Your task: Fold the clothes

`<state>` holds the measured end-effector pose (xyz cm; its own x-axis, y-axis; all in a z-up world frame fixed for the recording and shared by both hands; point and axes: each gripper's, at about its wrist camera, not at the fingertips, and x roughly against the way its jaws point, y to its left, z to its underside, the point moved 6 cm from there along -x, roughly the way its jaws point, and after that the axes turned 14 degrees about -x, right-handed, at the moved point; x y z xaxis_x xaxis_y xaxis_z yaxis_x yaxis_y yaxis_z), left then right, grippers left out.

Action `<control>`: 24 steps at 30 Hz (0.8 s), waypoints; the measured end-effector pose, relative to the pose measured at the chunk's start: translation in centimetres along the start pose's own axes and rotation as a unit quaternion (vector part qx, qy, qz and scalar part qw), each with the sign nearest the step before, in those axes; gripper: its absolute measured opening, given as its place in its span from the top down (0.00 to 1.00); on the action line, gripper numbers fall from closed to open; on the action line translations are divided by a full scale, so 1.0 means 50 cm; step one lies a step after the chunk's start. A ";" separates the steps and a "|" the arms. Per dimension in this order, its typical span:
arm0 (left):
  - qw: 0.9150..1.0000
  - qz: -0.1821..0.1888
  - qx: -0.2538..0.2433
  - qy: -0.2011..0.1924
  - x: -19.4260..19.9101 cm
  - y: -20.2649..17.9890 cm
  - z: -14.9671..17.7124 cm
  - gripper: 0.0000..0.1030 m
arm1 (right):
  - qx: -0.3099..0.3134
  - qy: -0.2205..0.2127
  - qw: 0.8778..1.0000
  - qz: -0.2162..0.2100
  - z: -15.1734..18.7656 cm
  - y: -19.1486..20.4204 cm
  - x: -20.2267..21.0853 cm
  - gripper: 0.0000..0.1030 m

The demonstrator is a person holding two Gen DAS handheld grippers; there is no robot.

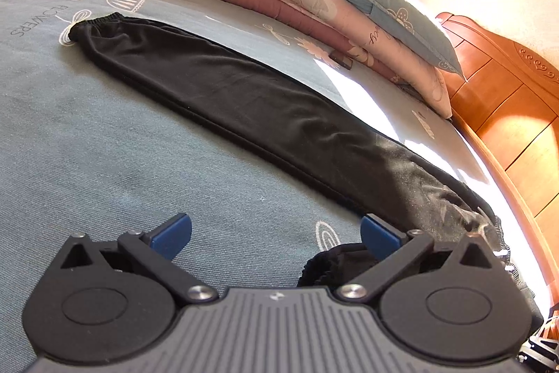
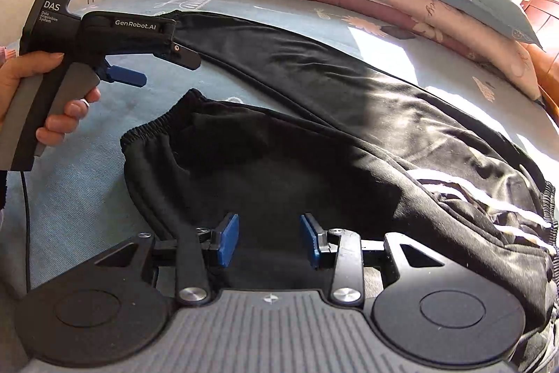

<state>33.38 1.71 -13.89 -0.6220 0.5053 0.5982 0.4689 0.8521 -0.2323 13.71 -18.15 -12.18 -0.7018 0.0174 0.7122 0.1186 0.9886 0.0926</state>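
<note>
Black trousers (image 2: pixel 314 114) on the bed (image 1: pixel 87 135), far leg stretched flat, near leg doubled short with cuff toward the waistband, so folded in part only; left hand-held gripper (image 1: pixel 276 233) and right hand-held gripper (image 2: pixel 269 242) both spread, pinching nothing.

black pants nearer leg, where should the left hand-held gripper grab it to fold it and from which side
Grip the elastic cuff of the nearer leg of the black pants. It is the leg's free end, bunched and raised off the blue bedsheet, so fingers can likely straddle it. Come from the left, where the open left hand-held gripper already hovers.
</note>
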 end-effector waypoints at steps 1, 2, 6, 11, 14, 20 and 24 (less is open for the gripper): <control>1.000 -0.010 -0.001 -0.001 0.005 -0.004 0.005 0.01 | -0.007 -0.006 1.000 0.003 0.017 -0.008 0.009 0.53; 1.000 -0.023 0.001 0.000 0.013 -0.007 0.012 0.01 | -0.011 -0.005 1.000 -0.006 0.033 -0.013 0.015 0.53; 0.999 -0.051 -0.002 0.013 0.075 -0.038 0.056 0.01 | 0.025 -0.006 0.999 -0.044 0.068 -0.006 0.052 0.50; 0.998 -0.010 0.043 0.034 0.130 -0.086 0.101 0.01 | 0.011 0.000 0.997 -0.082 0.085 -0.015 0.067 0.41; 0.996 0.025 0.080 0.044 0.152 -0.113 0.125 0.01 | -0.011 0.024 0.994 -0.103 0.101 -0.019 0.063 0.40; 0.986 0.024 0.161 0.039 0.106 -0.115 0.156 0.01 | -0.030 0.054 0.988 -0.142 0.147 -0.021 0.058 0.36; 0.977 0.032 0.212 0.006 0.086 -0.094 0.174 0.01 | -0.047 0.050 0.985 -0.156 0.155 -0.037 0.061 0.36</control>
<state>23.04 1.05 -16.90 -0.5920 0.5593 0.5803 0.2033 0.8004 -0.5640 5.93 -18.75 -15.57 -0.6420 -0.3042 0.7038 -0.0242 0.9255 0.3779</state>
